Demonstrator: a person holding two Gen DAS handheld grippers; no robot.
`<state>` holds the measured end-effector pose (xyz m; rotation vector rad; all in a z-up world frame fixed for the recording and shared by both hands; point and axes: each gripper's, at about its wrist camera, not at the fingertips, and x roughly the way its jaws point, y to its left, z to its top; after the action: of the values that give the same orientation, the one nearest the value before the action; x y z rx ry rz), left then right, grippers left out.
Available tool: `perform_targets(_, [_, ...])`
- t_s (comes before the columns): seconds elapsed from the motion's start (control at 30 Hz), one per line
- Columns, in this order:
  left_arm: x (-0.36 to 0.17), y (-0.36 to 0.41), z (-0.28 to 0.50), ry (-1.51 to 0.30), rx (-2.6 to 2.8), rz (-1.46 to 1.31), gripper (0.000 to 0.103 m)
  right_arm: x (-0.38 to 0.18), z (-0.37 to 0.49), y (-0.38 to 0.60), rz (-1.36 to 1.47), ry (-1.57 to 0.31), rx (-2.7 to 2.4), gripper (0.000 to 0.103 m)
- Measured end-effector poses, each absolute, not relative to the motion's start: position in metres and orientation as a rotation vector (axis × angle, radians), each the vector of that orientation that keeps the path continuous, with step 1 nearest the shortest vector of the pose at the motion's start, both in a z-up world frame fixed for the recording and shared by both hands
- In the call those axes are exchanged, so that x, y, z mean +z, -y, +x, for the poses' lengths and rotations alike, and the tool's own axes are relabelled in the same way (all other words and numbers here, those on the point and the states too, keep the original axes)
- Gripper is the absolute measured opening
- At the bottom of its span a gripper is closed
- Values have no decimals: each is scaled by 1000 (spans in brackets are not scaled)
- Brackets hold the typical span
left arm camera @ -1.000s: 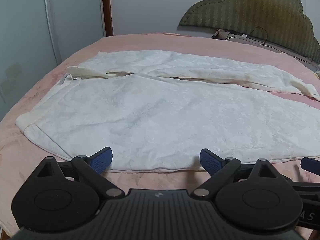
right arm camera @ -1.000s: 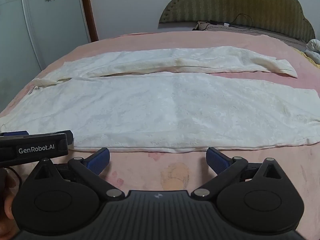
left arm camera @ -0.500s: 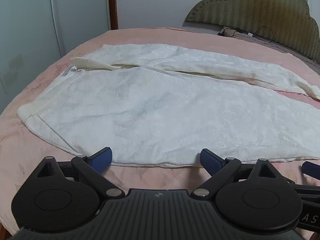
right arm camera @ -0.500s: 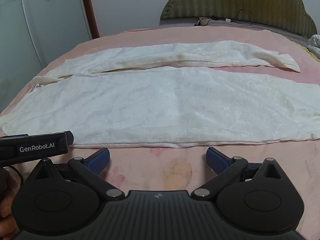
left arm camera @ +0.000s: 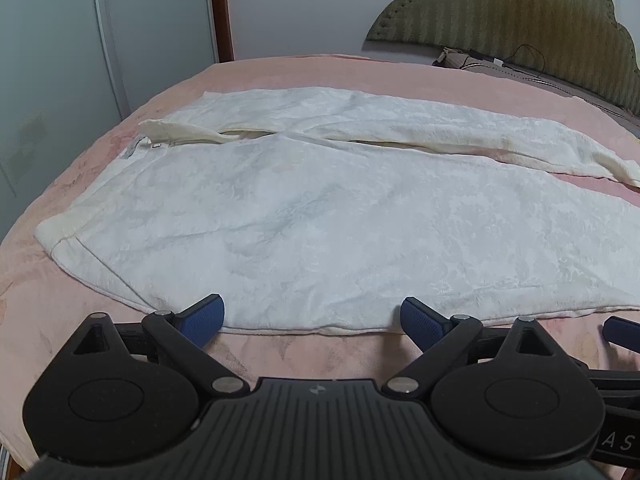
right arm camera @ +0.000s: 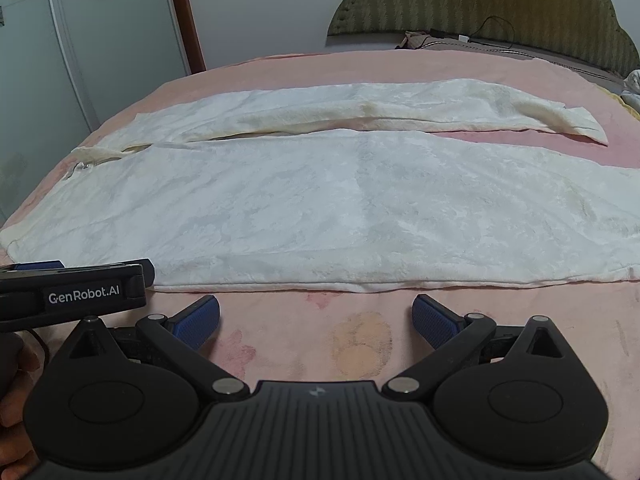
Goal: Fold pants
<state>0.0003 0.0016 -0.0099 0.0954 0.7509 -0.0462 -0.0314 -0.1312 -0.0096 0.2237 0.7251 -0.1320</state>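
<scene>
White textured pants (left arm camera: pixel 320 216) lie flat on the pink bed, waistband to the left, both legs running right. The near leg (right arm camera: pixel 360 208) is broad; the far leg (right arm camera: pixel 360 112) lies parallel behind it. My left gripper (left arm camera: pixel 312 316) is open, its blue fingertips at the near hem of the pants, close to the waist end. My right gripper (right arm camera: pixel 316 316) is open too, a short way in front of the near leg's edge, over bare blanket. The left gripper's body (right arm camera: pixel 72 292) shows at the left of the right wrist view.
The pink blanket (right arm camera: pixel 360 344) has a faded flower print near the front edge. A green padded headboard (right arm camera: pixel 480 4) with a cable stands at the far right. Pale wardrobe doors (left arm camera: pixel 60 60) rise beyond the bed's left side. A hand (right arm camera: pixel 12 400) holds the left gripper.
Both grippers have crept forward toward the near edge of the pants; the left fingertips now reach the hem. Both stay open, and the pants have not moved.
</scene>
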Motion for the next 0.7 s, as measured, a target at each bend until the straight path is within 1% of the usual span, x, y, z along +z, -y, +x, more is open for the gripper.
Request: perform_targets(0.7, [-10, -1, 0, -752, -46, 95, 97, -8, -32, 130, 236, -720, -130, 103])
